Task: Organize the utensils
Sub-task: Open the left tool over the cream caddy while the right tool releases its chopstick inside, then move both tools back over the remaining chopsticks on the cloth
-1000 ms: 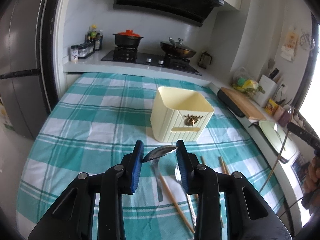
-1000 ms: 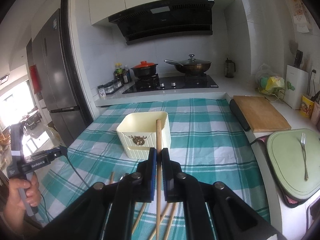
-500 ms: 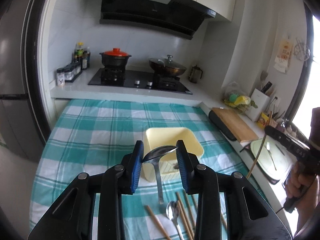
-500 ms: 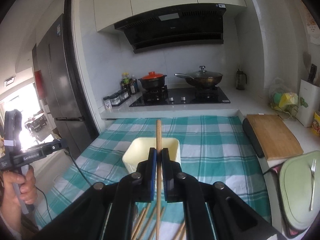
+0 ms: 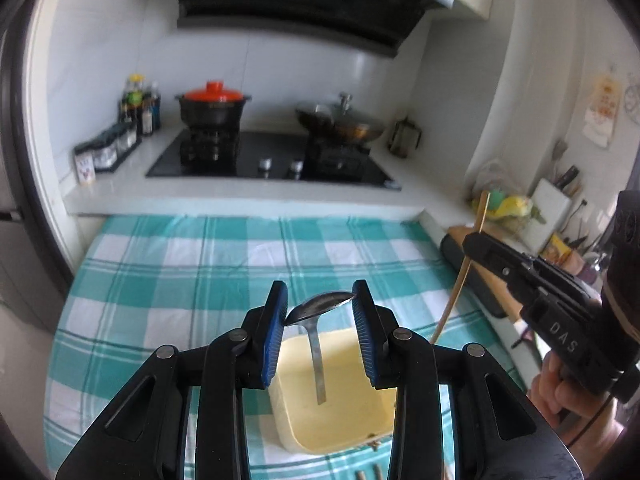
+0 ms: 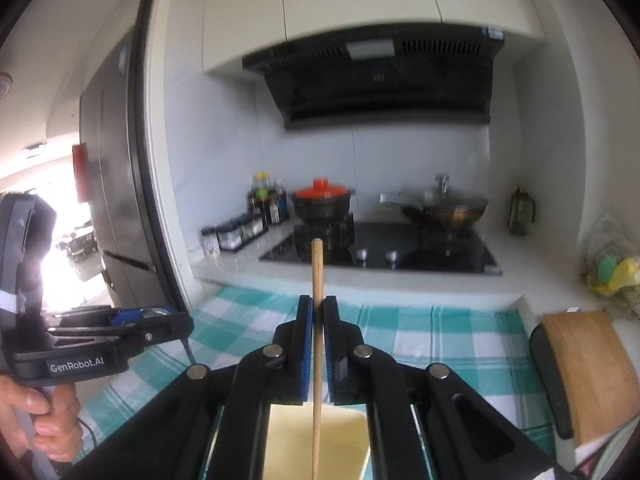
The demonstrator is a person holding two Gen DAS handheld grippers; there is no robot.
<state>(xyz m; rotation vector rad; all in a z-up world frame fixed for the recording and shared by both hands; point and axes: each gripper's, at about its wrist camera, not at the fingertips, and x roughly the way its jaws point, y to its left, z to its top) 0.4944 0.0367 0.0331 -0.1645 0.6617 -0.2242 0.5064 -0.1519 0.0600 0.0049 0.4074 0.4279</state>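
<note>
Above smooth cream bin [image 5: 340,432], glossy steel spoon [image 5: 320,307], slim wooden chopstick [image 6: 317,320].

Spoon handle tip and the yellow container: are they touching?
Cannot tell. In the left wrist view the spoon hangs from the left gripper over the yellow container; depth is unclear.

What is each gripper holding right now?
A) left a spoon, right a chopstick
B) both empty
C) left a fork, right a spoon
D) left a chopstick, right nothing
A: the left gripper clamps a metal spoon by its bowl above the yellow bin, and the right gripper is shut on a wooden chopstick.
</note>
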